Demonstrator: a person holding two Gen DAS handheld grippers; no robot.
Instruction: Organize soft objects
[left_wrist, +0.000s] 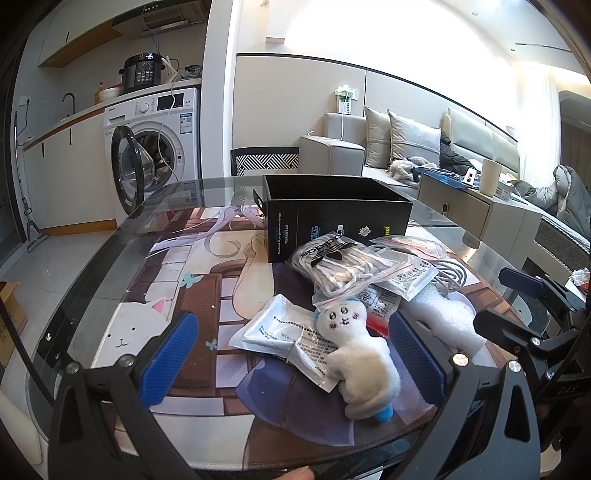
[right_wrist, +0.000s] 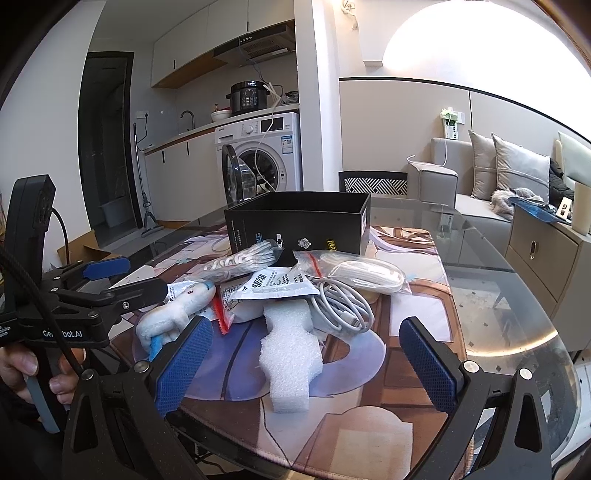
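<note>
A white plush toy with a blue tip lies on the table mat, partly on a white plastic pouch. My left gripper is open, its blue pads on either side of the toy, not touching it. The toy also shows in the right wrist view. My right gripper is open around a white foam block. An open black box stands behind the pile; it also shows in the right wrist view. A bag of white laces and a coiled white cable lie between.
The glass table carries a printed mat. More plastic bags lie by the box. A washing machine with an open door stands beyond the table, a sofa to the right.
</note>
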